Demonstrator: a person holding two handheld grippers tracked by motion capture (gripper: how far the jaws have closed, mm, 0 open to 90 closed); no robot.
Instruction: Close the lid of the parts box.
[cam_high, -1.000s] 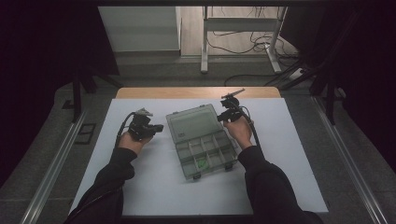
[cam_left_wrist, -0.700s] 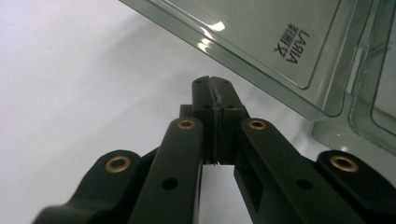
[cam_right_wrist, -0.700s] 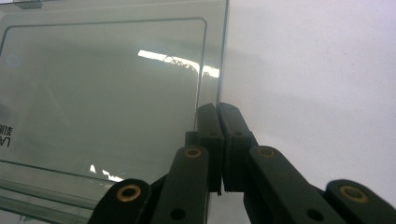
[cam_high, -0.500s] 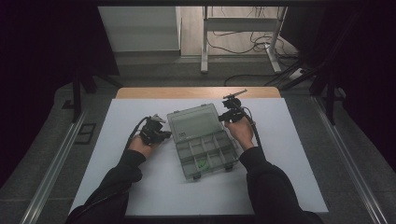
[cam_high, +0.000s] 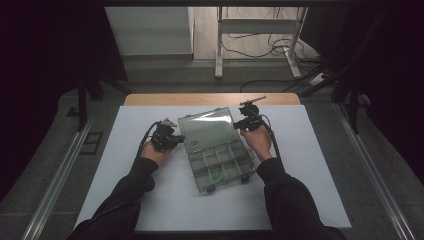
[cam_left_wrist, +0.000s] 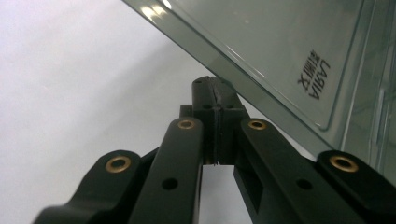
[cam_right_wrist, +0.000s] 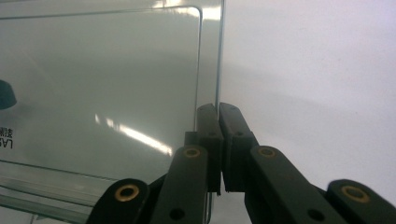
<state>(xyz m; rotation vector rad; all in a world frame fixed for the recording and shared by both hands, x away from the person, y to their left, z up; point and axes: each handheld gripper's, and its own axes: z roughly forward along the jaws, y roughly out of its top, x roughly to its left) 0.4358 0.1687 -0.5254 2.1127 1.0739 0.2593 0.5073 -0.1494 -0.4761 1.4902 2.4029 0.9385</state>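
Lid (cam_high: 207, 127) of the clear organizer box (cam_high: 215, 150) stands propped open mid-table (cam_high: 310, 200). Right tongs (cam_right_wrist: 218, 109) are clenched on the lid's side edge; left tongs (cam_left_wrist: 215, 88) are clenched empty just beside the lid's opposite edge. I'd swing the lid slowly along its hinge arc, no twisting. Something green (cam_high: 216, 176) sits in a front compartment; nothing else blocks the lid.

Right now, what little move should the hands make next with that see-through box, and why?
Probably ease the left gripper under the lid's edge, then swing the lid down over the tray. The right gripper is shut on the lid's other edge, so it already has hold. The left gripper is shut with nothing between its jaws, right beside the lid. The box stands open on the white table.
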